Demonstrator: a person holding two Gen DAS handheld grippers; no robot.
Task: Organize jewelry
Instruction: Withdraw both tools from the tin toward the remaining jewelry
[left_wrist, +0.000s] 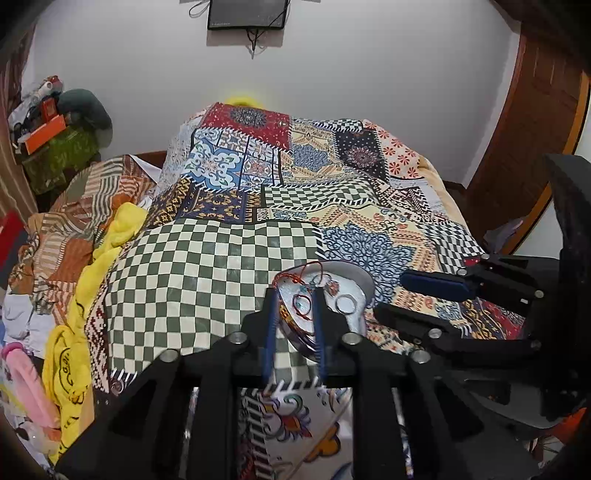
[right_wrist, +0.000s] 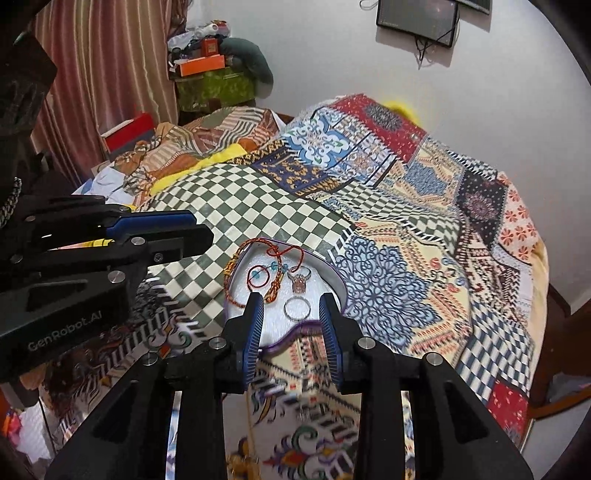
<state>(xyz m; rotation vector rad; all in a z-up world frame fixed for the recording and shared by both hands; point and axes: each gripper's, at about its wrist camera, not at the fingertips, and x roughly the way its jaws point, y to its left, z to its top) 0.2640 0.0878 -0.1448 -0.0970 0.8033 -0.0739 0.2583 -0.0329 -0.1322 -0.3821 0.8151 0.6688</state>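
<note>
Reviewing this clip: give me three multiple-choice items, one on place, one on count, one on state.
1. Where does the plain silver ring lie?
A. on the bedspread
B. in the heart-shaped tray
C. in the left tool

2. How many finger rings are in the tray?
A. one
B. two
C. four

3. What is the right tool's state?
A. open, holding nothing
B. shut on a ring
C. shut on a bracelet

Answers:
1. B: the plain silver ring rests on the white lining of the heart-shaped tray.
2. B: only it and the stone ring show.
3. A: the right tool has its fingers apart over the tray.
</note>
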